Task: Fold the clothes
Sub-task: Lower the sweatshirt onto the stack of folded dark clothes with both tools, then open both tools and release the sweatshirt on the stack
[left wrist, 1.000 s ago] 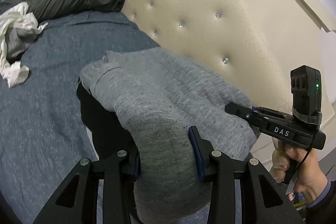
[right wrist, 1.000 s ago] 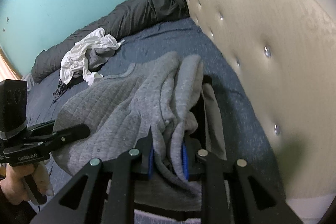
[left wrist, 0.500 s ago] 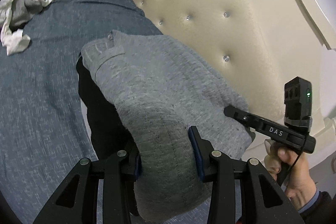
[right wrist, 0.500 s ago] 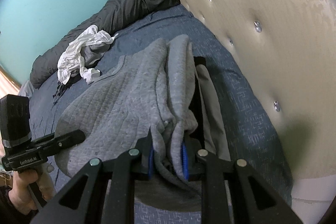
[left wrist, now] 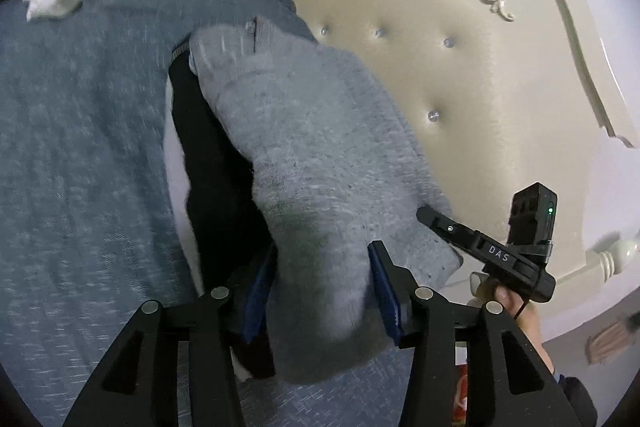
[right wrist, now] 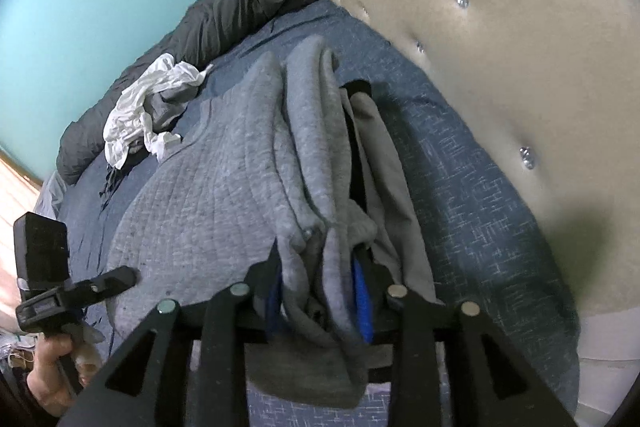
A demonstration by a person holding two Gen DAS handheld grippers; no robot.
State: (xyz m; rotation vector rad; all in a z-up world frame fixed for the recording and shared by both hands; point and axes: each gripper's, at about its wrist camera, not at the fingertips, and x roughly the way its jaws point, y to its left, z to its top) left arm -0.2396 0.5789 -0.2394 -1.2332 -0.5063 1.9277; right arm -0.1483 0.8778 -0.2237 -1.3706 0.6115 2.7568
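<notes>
On the blue bed (right wrist: 480,187), the folded grey garment (left wrist: 320,155) is being released by the opening left gripper (left wrist: 322,291) and right gripper (right wrist: 318,295), while crumpled white clothes (right wrist: 148,107) are left unfolded.

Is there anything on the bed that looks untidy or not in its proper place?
Yes. A white and grey garment lies crumpled on the blue bedspread, unfolded, next to a dark quilt bunched along the far edge. The grey sweatshirt lies folded over a black garment, its near edge bunched into uneven layers.
</notes>
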